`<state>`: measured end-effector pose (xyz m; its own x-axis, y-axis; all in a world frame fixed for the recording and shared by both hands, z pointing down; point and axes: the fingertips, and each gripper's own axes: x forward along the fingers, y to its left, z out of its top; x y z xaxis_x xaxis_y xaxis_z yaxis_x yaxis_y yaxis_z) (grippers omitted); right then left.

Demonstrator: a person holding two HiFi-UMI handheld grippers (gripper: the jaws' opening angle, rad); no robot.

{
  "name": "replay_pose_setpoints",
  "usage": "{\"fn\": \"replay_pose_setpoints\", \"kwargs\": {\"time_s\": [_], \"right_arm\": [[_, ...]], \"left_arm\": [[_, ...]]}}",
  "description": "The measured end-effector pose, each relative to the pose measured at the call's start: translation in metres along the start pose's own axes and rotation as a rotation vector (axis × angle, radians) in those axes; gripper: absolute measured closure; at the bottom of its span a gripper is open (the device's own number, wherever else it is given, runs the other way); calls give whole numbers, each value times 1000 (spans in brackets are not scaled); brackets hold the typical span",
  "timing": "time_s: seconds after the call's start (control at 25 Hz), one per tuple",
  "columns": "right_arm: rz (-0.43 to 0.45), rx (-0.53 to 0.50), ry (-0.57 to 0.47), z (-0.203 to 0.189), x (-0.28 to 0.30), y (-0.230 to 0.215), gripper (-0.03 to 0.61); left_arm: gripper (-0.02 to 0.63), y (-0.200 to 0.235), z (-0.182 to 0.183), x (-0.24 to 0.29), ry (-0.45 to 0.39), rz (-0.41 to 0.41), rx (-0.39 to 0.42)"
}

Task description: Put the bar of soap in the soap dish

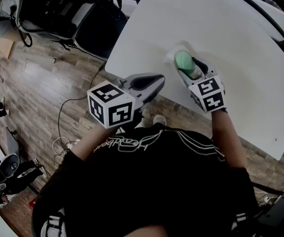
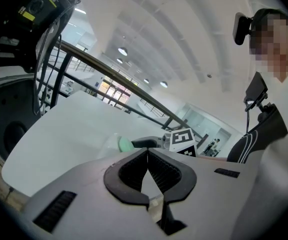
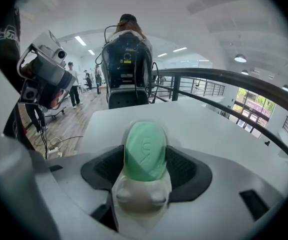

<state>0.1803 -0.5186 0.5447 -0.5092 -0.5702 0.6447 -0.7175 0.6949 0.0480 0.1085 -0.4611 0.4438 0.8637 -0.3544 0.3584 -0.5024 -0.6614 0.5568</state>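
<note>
Right gripper view: right hand-held gripper [image 3: 145, 163] clamps the soap [image 3: 144, 146].

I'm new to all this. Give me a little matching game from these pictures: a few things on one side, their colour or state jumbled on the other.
Things:
1. bar of soap
2. left gripper
3. right gripper
4. table

Colour or state:
A. white
B. jaws together, nothing between them
C. green
D. jaws closed on the soap

Pairs: 1-C, 2-B, 3-D, 4-A
</note>
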Motion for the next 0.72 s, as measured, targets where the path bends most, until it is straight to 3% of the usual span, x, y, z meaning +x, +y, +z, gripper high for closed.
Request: {"fn": "replay_pose_setpoints", "kwargs": {"time_s": [0.48, 0.72], "right_arm": [[-75, -6, -26, 5, -21, 0, 348], [-20, 76, -127, 33, -61, 29, 348]], "left_arm": [[603, -16, -10, -23, -4, -2, 11], [603, -40, -5, -41, -14, -25, 49]]}}
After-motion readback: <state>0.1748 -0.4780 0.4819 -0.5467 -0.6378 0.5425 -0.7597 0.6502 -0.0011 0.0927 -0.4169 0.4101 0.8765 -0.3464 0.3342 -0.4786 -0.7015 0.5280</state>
